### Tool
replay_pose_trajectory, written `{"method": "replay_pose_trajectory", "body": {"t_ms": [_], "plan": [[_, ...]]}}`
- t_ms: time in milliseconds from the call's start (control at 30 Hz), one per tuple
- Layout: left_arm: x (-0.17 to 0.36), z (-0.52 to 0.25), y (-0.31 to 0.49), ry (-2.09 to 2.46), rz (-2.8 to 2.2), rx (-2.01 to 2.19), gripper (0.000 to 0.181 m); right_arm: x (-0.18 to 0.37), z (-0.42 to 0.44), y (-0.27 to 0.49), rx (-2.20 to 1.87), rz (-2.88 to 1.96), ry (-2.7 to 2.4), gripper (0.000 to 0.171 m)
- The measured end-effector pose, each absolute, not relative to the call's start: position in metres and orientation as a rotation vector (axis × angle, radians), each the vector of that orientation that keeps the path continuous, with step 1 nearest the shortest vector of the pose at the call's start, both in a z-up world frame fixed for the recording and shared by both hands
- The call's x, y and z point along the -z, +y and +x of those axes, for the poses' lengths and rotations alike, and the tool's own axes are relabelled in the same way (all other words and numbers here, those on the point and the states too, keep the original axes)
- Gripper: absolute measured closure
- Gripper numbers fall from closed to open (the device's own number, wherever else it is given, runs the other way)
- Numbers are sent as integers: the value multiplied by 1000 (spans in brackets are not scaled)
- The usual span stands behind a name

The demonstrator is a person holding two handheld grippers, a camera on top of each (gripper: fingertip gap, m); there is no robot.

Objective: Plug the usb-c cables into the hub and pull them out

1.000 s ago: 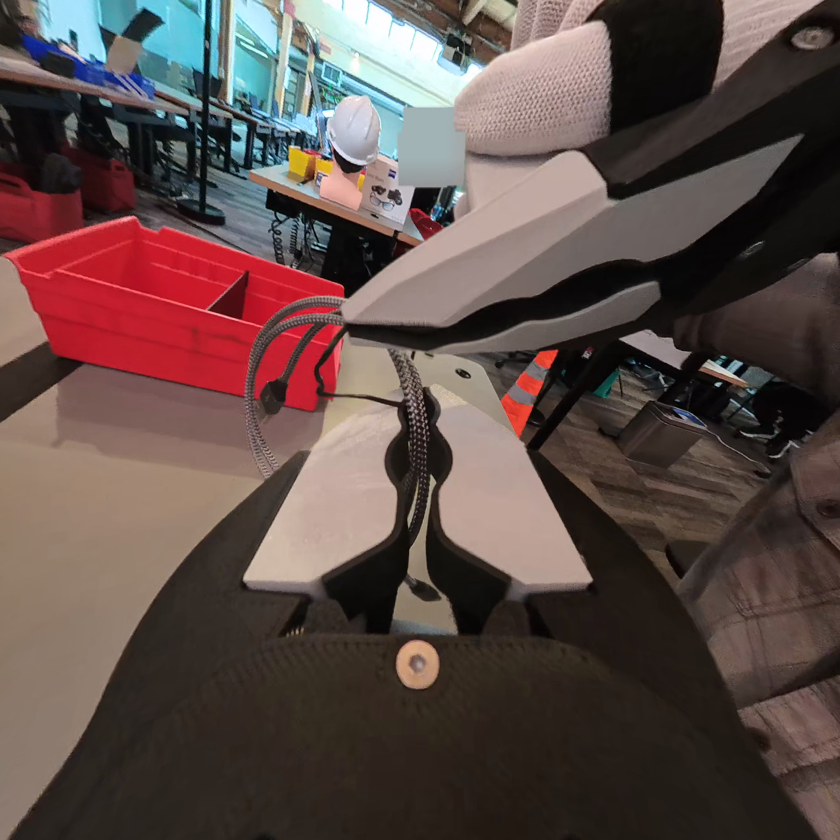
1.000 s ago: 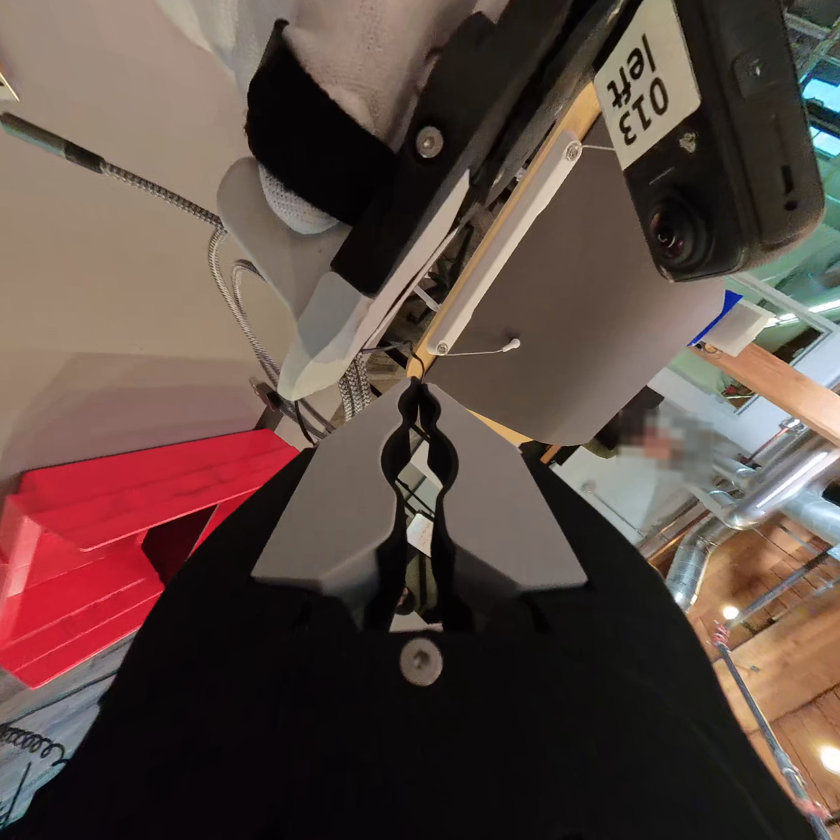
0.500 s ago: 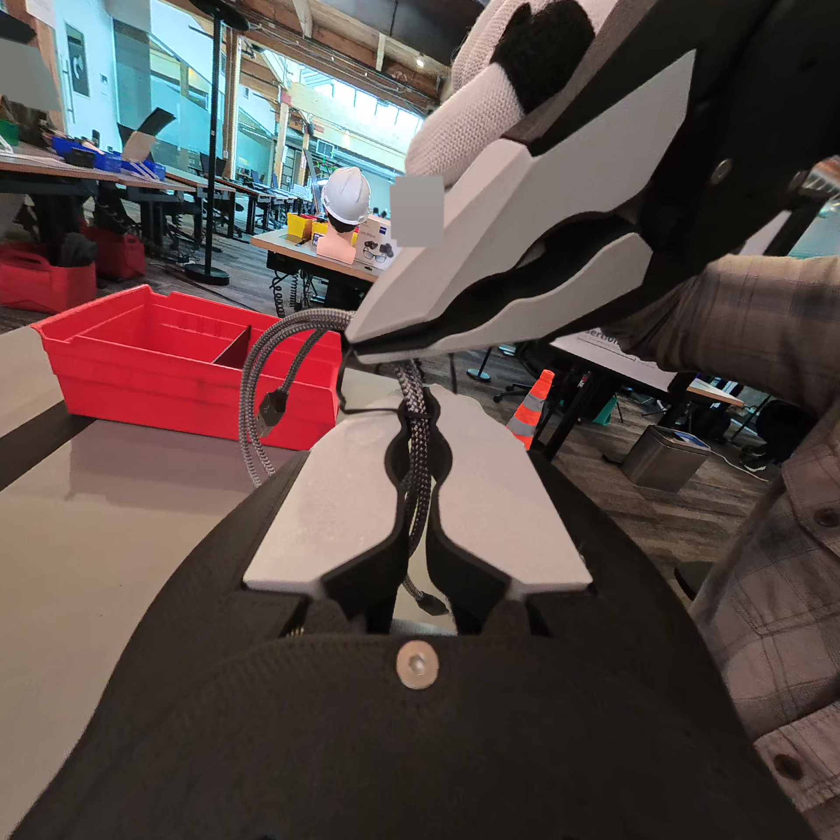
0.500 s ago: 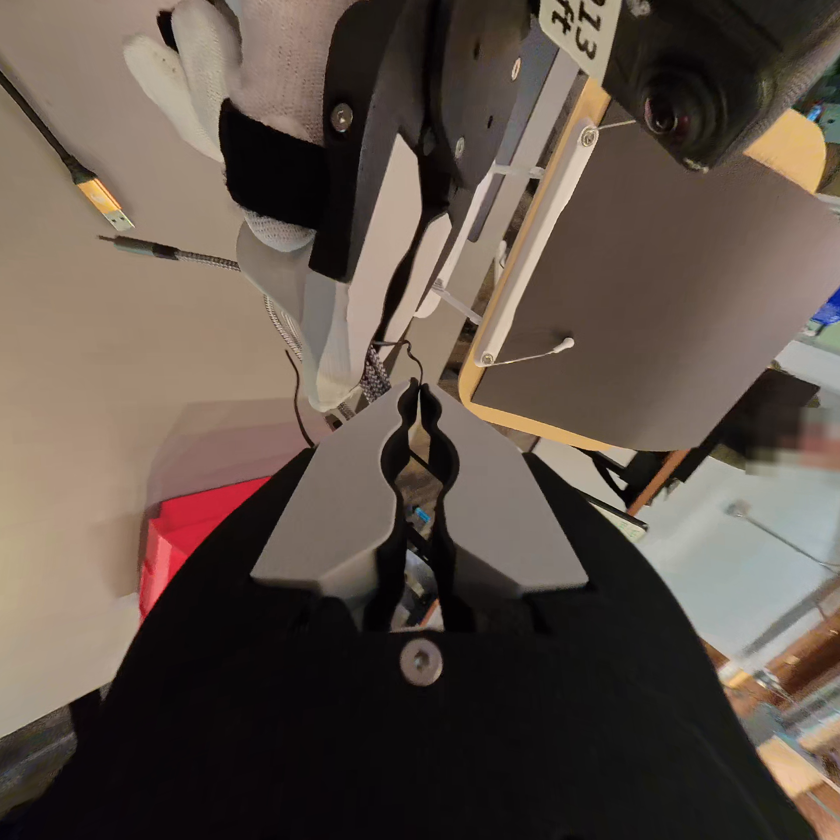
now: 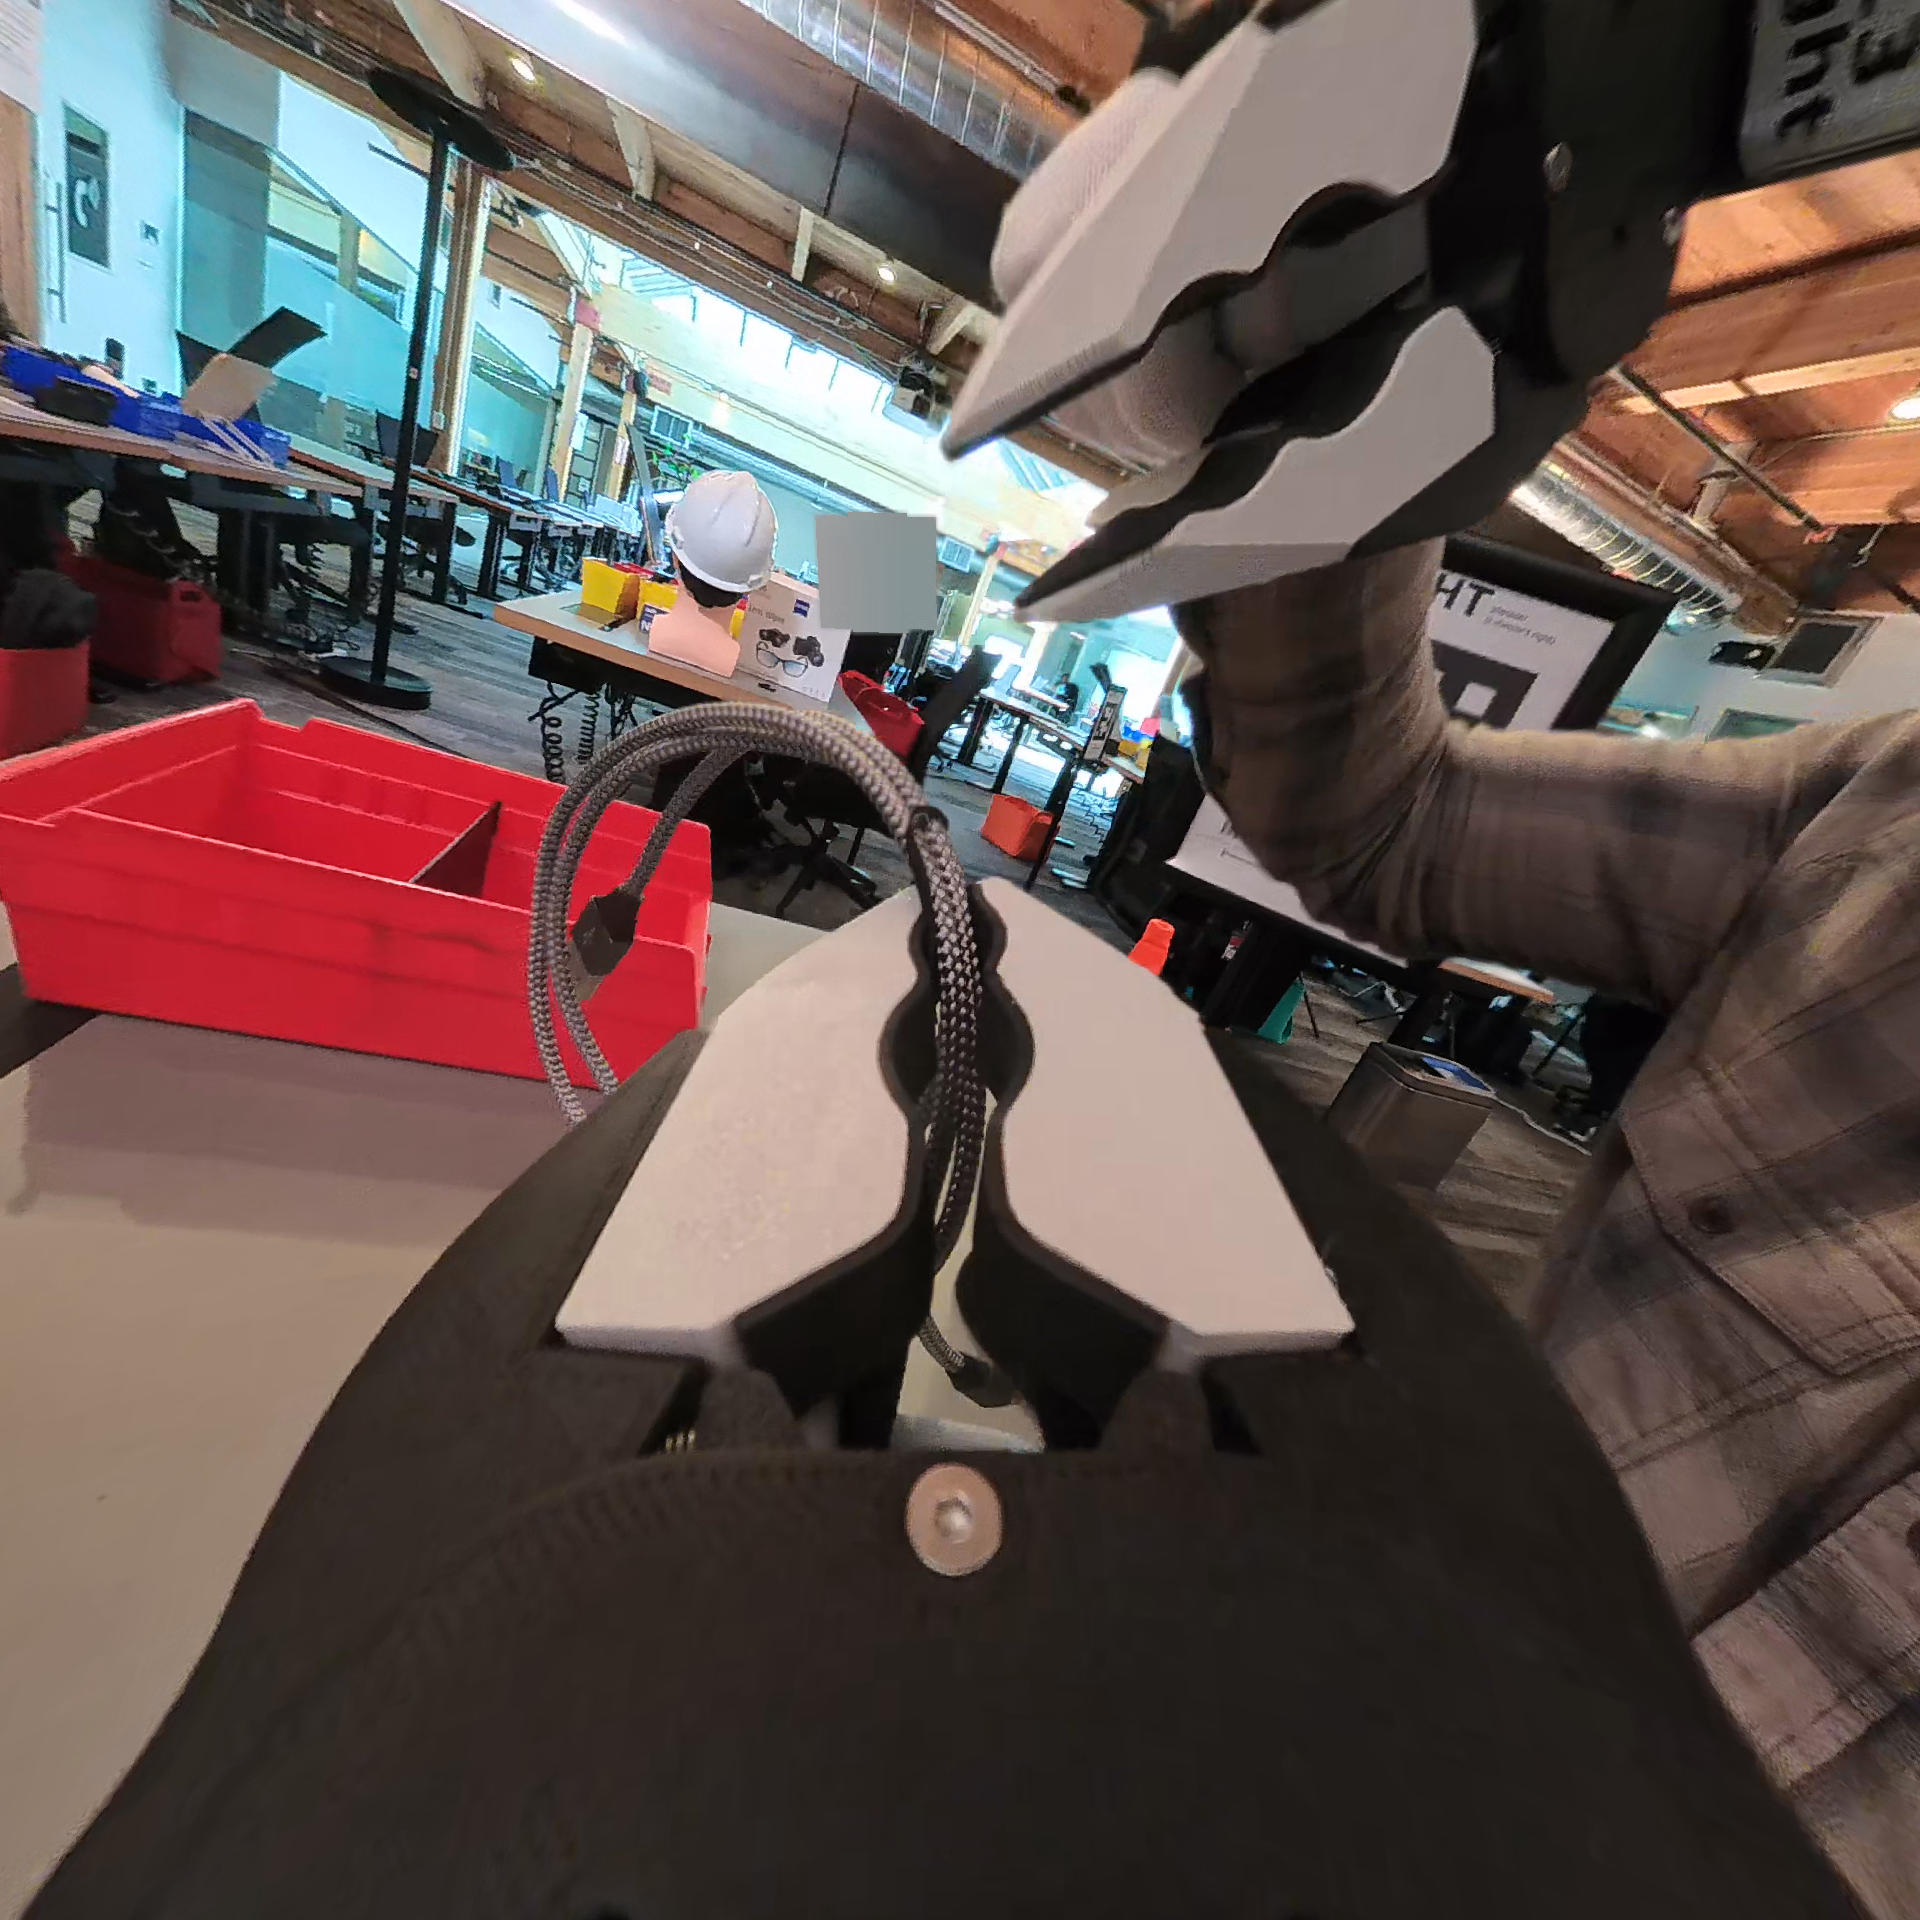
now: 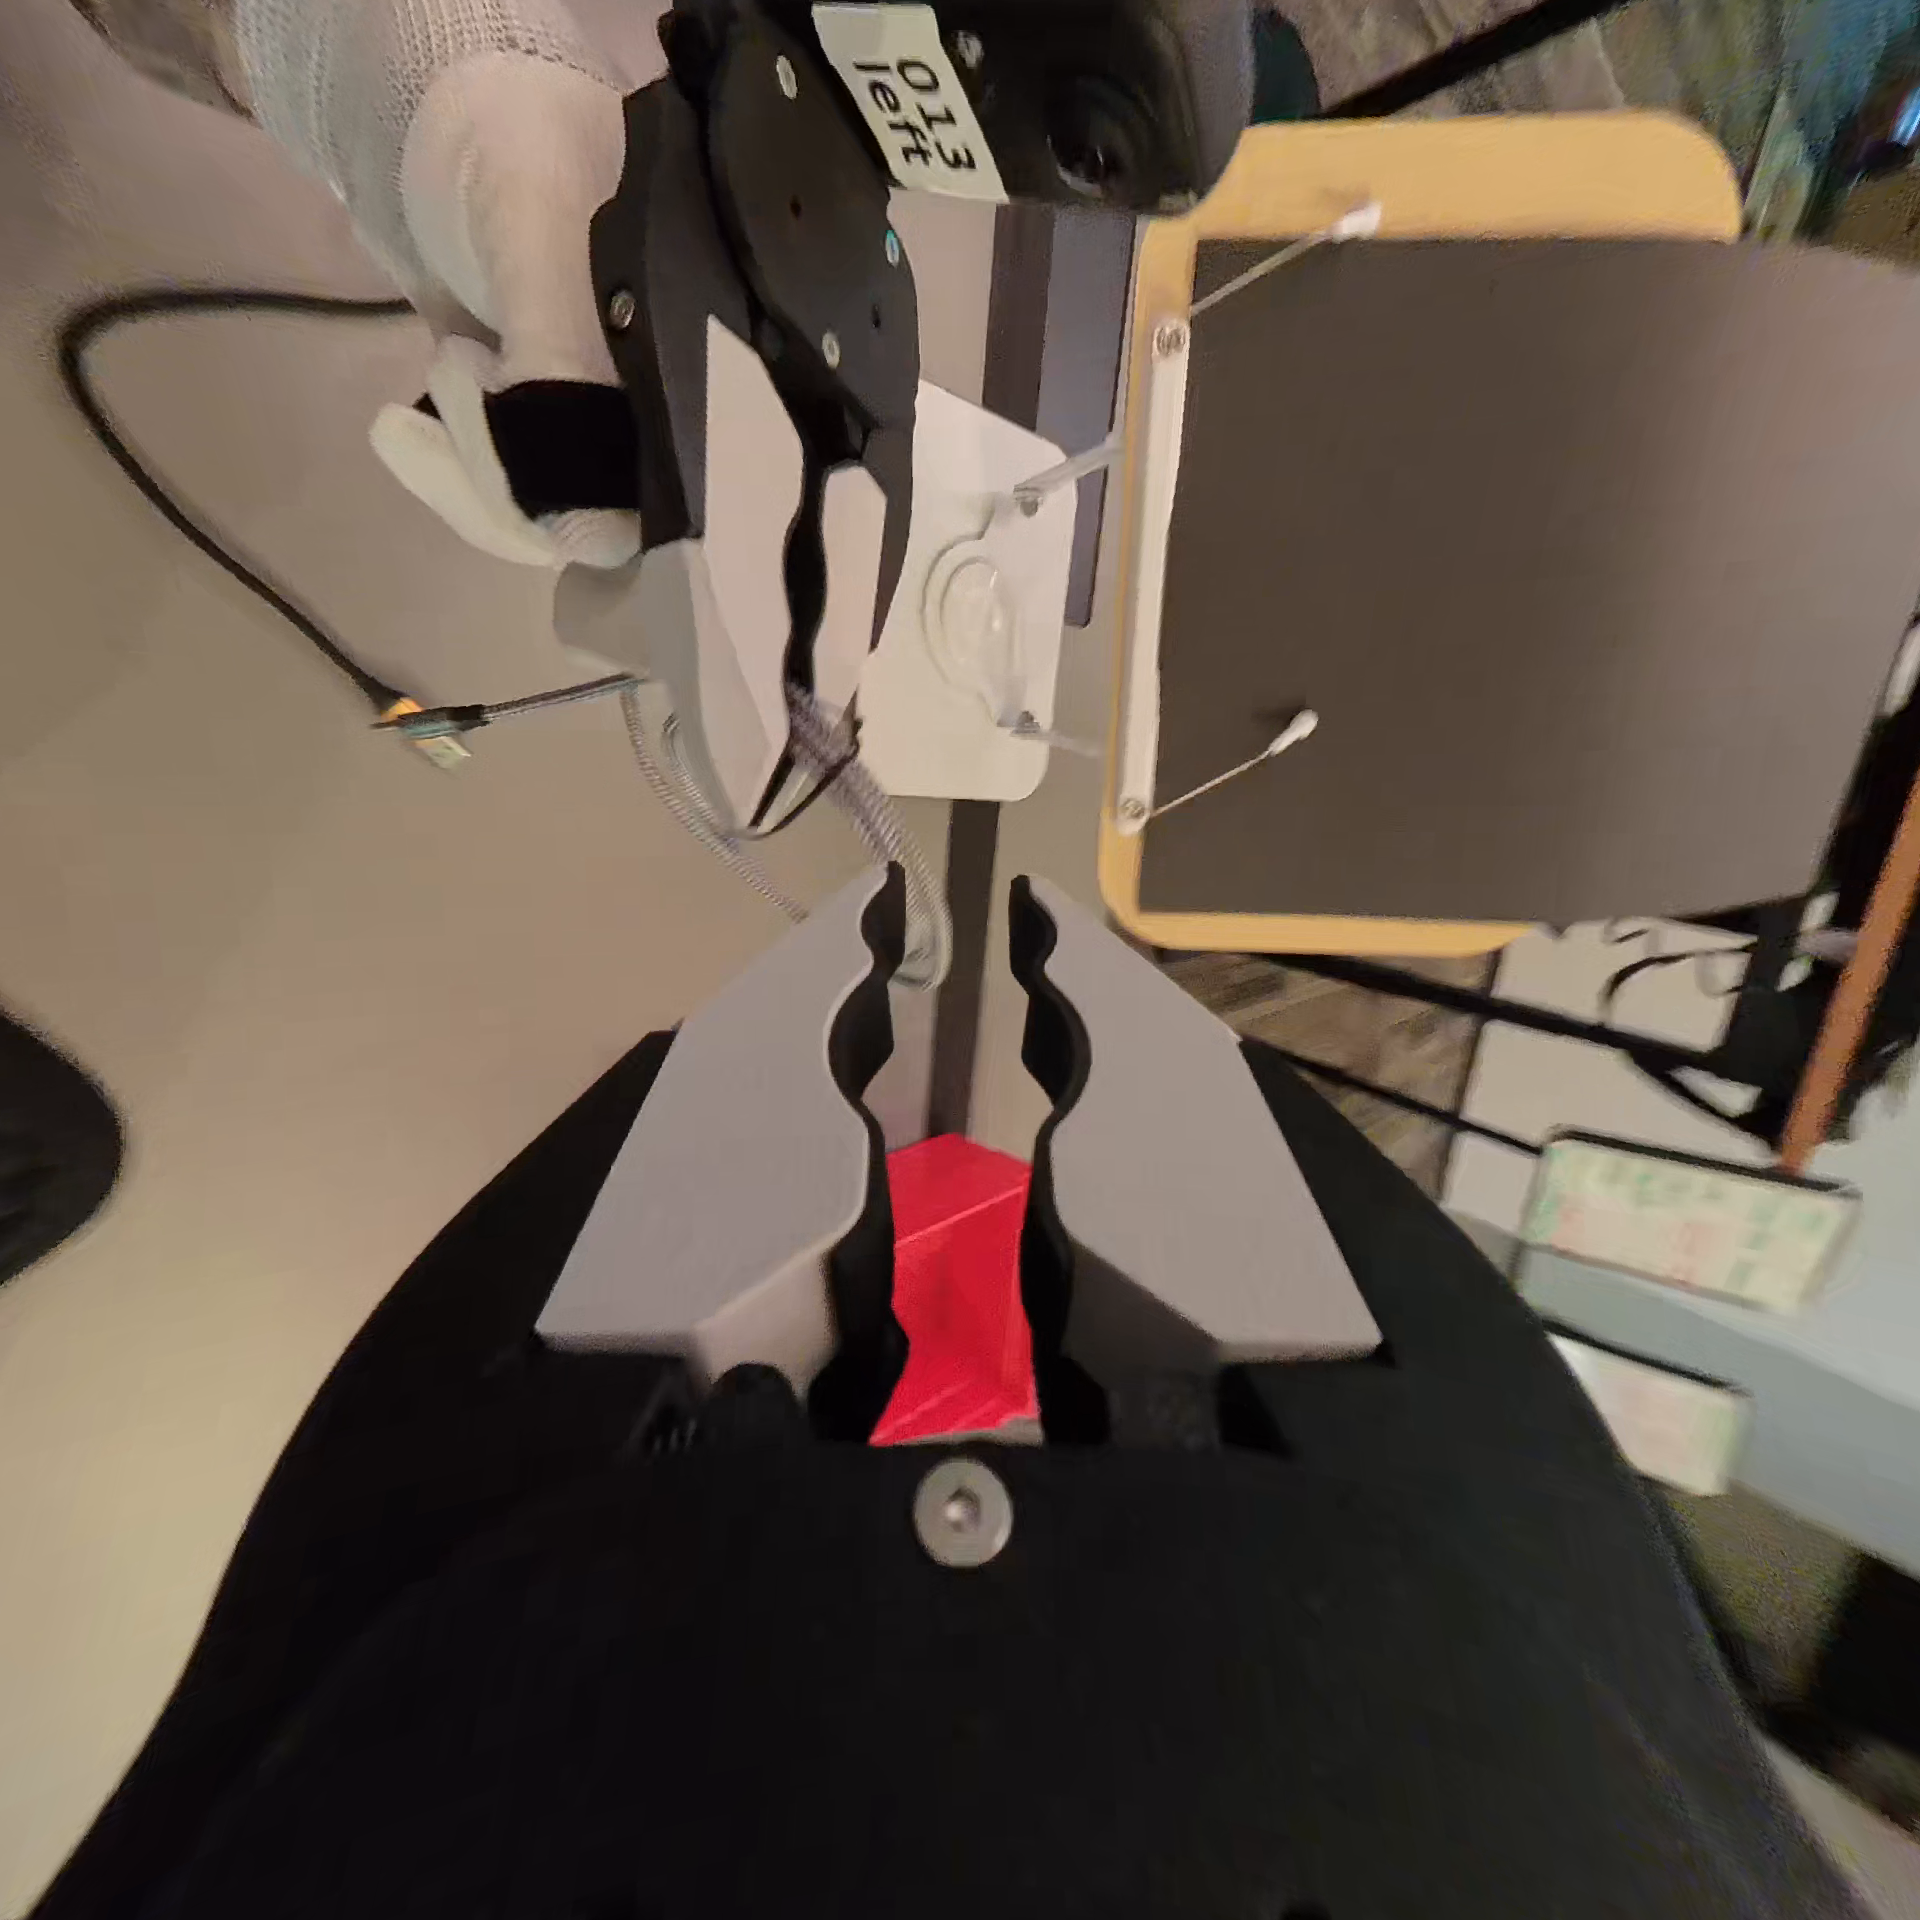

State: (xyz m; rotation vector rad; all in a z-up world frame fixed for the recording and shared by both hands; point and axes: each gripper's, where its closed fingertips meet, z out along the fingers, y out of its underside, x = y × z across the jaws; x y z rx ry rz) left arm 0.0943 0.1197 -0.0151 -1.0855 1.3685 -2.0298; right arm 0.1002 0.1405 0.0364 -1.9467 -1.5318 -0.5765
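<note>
My left gripper [image 5: 951, 899] is shut on a bundle of grey braided usb-c cables [image 5: 727, 727] and holds it above the grey table [image 5: 208, 1299]. The cables arch up and left out of the jaws, and one black plug [image 5: 601, 935] hangs at the loop's end. My right gripper [image 5: 987, 530] is open and empty, up and to the right of the bundle. In the right wrist view my right gripper [image 6: 951, 894] points at the left gripper [image 6: 779, 805], which pinches the braided cables [image 6: 883, 821]. No hub shows.
A red divided bin [image 5: 312, 883] stands on the table behind the cables. A black cable with a gold-tipped plug [image 6: 421, 722] lies on the table. A wood-edged dark board [image 6: 1455, 571] and a white plate [image 6: 966, 623] lie off the table's edge. My right fingertips sit around 6 centimeters from my left ones.
My right gripper has opened, let go at the bundle and lifted up and away from it. My left gripper stays shut on the cables and has tilted upward.
</note>
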Motion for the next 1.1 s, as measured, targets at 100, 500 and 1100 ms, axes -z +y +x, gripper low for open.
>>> {"method": "replay_pose_trajectory", "body": {"t_ms": [100, 500, 1100], "plan": [[11, 92, 119, 1358, -1070, 2063, 179, -31, 108, 116, 381, -1995, -1374, 154], [-4, 87, 101, 1345, -990, 2163, 179, 34, 100, 122, -208, -1747, -750, 148], [17, 109, 116, 1333, -1108, 1822, 179, 0, 123, 128, 5, -1908, -643, 171]]}}
